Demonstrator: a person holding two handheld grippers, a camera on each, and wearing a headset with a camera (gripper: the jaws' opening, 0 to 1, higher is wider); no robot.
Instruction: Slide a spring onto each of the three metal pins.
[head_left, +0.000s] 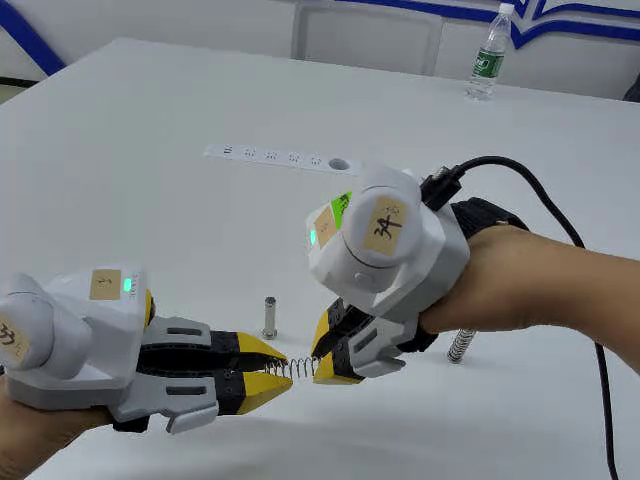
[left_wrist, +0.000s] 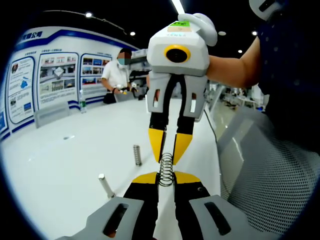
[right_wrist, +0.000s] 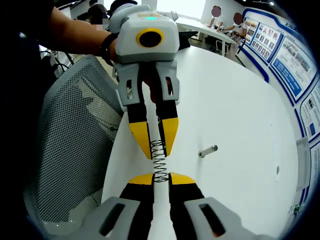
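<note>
Both tongs are on one spring (head_left: 301, 368) here. The left tongs (head_left: 282, 372) are pinched almost closed on one end, the right tongs (head_left: 322, 366) pinched on the other, and it spans the gap between them just over the bench (head_left: 120, 180). The spring lies level, its long axis running tip to tip, while the pin (head_left: 269, 317) stands upright just beyond it, nearer the left tongs. That's the crux: axis sideways, pin vertical. I reckon one end must be freed and the spring tipped upright over the pin. A second spring (head_left: 459, 345) lies well off to the pin's right.
</note>
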